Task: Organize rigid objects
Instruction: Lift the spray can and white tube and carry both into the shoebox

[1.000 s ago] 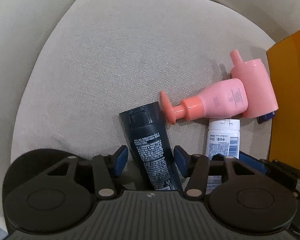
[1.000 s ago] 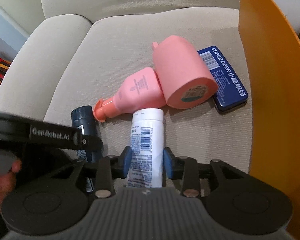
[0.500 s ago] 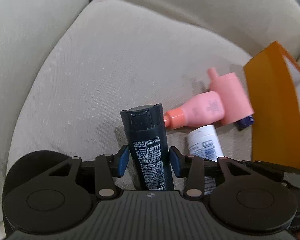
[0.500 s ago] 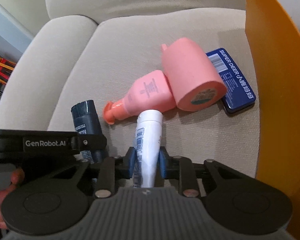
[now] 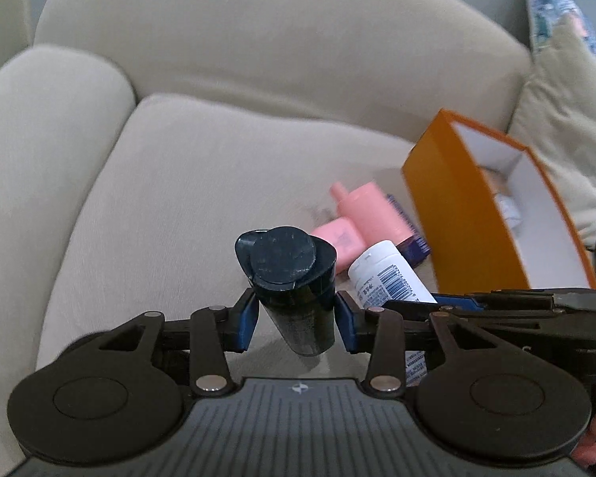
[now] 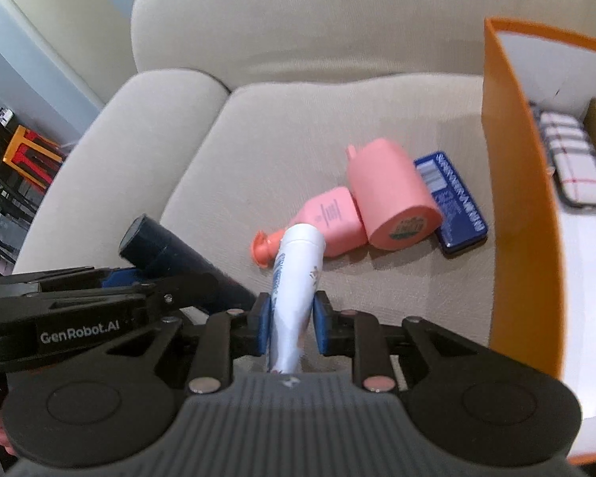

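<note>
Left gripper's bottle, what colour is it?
Dark navy, nearly black, bottle and flip cap alike; clearest in the left wrist view.

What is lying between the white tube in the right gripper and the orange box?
In the right wrist view, two pink bottles and a blue tin lie on the cushion between white tube and orange box.

A beige sofa (image 5: 226,183) fills the scene; a patterned pillow (image 5: 568,91) leans far right; shelving (image 6: 4,183) stands far left.
</note>
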{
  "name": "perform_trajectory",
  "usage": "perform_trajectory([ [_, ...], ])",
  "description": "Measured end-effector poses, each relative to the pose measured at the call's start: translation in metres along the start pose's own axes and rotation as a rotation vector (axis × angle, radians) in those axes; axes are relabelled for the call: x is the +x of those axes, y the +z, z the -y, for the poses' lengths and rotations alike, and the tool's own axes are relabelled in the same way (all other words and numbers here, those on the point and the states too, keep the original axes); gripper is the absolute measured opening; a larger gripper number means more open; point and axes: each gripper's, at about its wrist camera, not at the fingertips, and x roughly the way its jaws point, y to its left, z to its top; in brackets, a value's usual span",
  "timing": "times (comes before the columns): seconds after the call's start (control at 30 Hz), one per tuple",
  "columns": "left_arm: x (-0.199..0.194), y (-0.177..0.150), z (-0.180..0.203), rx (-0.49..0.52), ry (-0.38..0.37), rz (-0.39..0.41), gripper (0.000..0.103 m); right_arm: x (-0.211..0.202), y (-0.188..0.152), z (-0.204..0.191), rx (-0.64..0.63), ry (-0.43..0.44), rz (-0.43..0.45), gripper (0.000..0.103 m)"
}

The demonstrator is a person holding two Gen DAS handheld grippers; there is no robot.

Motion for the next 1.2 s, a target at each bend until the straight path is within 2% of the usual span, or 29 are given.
perform_trajectory([
  [0.2,-0.034,0.009,0.027,0.076,-0.037,0.085,0.046,-0.049,-0.001,-0.001,0.000,-0.007,0.114,0.023],
  [0.33,-0.061,0.025,0.057,0.170,-0.085,0.135,0.046,-0.086,0.004,0.007,0.025,-0.020,0.210,0.023],
  [0.4,-0.074,0.036,0.074,0.214,-0.117,0.145,0.046,-0.106,0.008,0.021,0.053,-0.035,0.255,0.023],
  [0.53,-0.074,0.055,0.116,0.287,-0.201,0.129,0.046,-0.138,0.011,0.053,0.113,-0.090,0.313,0.023],
  [0.63,-0.063,0.066,0.150,0.345,-0.256,0.080,0.046,-0.151,0.006,0.078,0.149,-0.140,0.324,0.023],
  [0.8,-0.019,0.076,0.200,0.426,-0.258,-0.056,0.046,-0.155,-0.003,0.120,0.204,-0.205,0.307,0.023],
  [1.0,0.041,0.063,0.229,0.495,-0.198,-0.224,0.046,-0.142,-0.016,0.155,0.252,-0.244,0.272,0.023],
  [1.2,0.079,0.054,0.236,0.502,-0.143,-0.340,0.046,-0.120,-0.018,0.169,0.242,-0.213,0.226,0.023],
])
